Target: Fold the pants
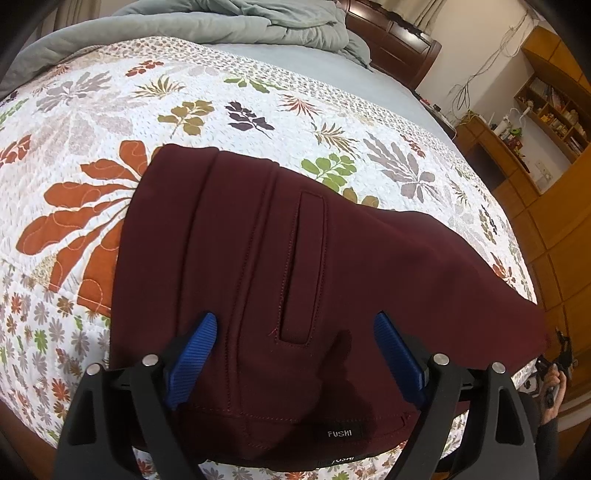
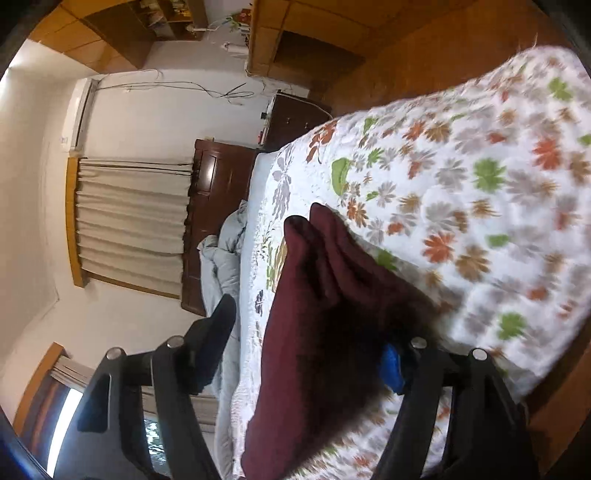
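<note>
Maroon pants (image 1: 280, 280) lie folded on the floral quilt (image 1: 110, 110), waistband with a "FUSHI" label nearest me, a back pocket slit in the middle. My left gripper (image 1: 295, 339) hovers open just above the waistband end, its blue pads (image 1: 195, 354) spread on either side of the pocket. In the right wrist view the pants (image 2: 325, 314) run away from the camera across the quilt (image 2: 480, 184). My right gripper (image 2: 310, 332) is open, tilted sideways; its blue pad (image 2: 391, 363) sits against the pants' edge, the other finger off to the side over the bedding.
A grey duvet (image 1: 240, 22) is bunched at the head of the bed by the dark wooden headboard (image 1: 399, 37). Wooden shelves and cabinets (image 1: 546, 129) stand along the right. The quilt's edge drops off to the wooden floor (image 2: 424, 48). Curtains (image 2: 129, 221) cover a window.
</note>
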Motion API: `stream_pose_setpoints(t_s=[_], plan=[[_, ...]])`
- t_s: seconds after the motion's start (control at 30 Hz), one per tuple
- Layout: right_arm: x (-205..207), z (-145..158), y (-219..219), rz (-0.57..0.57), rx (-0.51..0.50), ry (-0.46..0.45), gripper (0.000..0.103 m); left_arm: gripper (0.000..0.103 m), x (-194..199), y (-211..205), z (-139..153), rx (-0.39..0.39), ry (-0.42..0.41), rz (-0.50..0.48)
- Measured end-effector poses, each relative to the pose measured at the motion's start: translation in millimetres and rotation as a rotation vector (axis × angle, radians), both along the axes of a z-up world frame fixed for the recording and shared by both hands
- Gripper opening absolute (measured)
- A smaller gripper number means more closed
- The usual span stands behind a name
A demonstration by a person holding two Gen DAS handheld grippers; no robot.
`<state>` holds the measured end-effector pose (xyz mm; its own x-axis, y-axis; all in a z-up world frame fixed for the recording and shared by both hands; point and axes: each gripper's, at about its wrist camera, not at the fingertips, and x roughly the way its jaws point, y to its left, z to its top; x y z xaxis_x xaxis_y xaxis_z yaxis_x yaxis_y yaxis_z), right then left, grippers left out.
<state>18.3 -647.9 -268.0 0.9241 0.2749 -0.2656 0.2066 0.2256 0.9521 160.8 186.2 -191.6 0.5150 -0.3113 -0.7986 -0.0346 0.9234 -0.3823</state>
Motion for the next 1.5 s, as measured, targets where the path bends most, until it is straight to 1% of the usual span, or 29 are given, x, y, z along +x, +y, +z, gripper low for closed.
stream_pose_setpoints(t_s=[0.07, 0.1, 0.13, 0.17, 0.23, 0.3, 0.33, 0.43, 0.53, 0.67, 0.97, 1.17, 1.27, 1.43, 1.5], plan=[[1, -3, -1, -0.007, 0.009, 0.000, 0.064, 0.088, 0, 0, 0, -0.004, -0.001, 0.002], [0, -3, -1, -0.005, 0.004, 0.005, 0.061, 0.088, -1, 0, 0, -0.005, -0.002, 0.003], [-1, -3, -1, -0.006, 0.001, 0.014, 0.053, 0.088, -1, 0, 0, -0.005, -0.003, 0.003], [-2, -5, -1, -0.003, -0.001, 0.030, 0.049, 0.088, -1, 0, 0, -0.006, -0.003, 0.002], [-3, -9, -2, -0.002, 0.006, 0.047, 0.037, 0.088, -1, 0, 0, -0.006, -0.004, 0.001], [-3, -8, -2, 0.004, -0.007, 0.075, 0.032, 0.088, -1, 1, 1, -0.010, -0.005, 0.002], [-3, -7, -2, 0.005, -0.012, 0.082, 0.029, 0.088, -1, 1, 1, -0.014, -0.005, 0.002], [-2, 0, 0, -0.003, -0.048, 0.130, 0.024, 0.088, -2, 3, 1, -0.024, -0.007, 0.004], [-2, 14, 6, -0.008, -0.104, 0.162, 0.022, 0.088, -3, 3, 1, -0.026, -0.009, 0.003], [1, 39, 15, -0.004, -0.180, 0.177, 0.021, 0.088, -4, 6, 1, -0.050, -0.017, 0.005], [19, 126, 66, 0.028, -0.464, 0.190, 0.021, 0.088, -6, 10, 2, -0.090, -0.031, 0.011], [32, 170, 99, 0.042, -0.623, 0.192, 0.020, 0.088, -8, 13, 2, -0.109, -0.042, 0.010], [37, 189, 118, 0.048, -0.698, 0.190, 0.020, 0.088, -9, 14, 3, -0.116, -0.049, 0.008], [45, 216, 158, 0.074, -0.856, 0.180, 0.020, 0.088, -11, 16, 3, -0.137, -0.060, 0.006], [48, 221, 169, 0.080, -0.896, 0.177, 0.020, 0.088, -12, 17, 3, -0.147, -0.065, 0.006]])
